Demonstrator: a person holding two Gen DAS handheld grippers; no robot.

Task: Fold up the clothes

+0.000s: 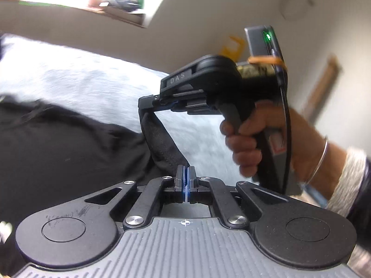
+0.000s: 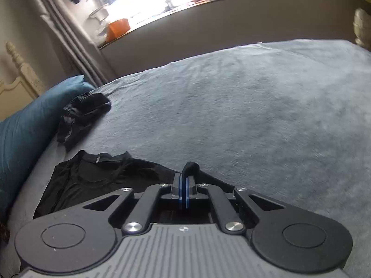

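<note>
A black T-shirt (image 2: 99, 176) lies on the grey bed cover (image 2: 255, 115), neckline toward the pillow. My right gripper (image 2: 184, 178) is shut on the shirt's edge, a fold of black cloth sticking up between its fingers. In the left wrist view my left gripper (image 1: 186, 173) is shut on a hemmed strip of the same black shirt (image 1: 58, 150). That strip runs up to the right gripper (image 1: 148, 100), which pinches its other end just ahead and above. A hand (image 1: 250, 139) holds the right gripper's handle.
A second crumpled black garment (image 2: 81, 113) lies by a blue pillow (image 2: 30, 125) at the left bed edge. A curtain (image 2: 69, 37) and a window sill with an orange box (image 2: 118, 29) stand behind. A headboard post (image 2: 20, 69) is at far left.
</note>
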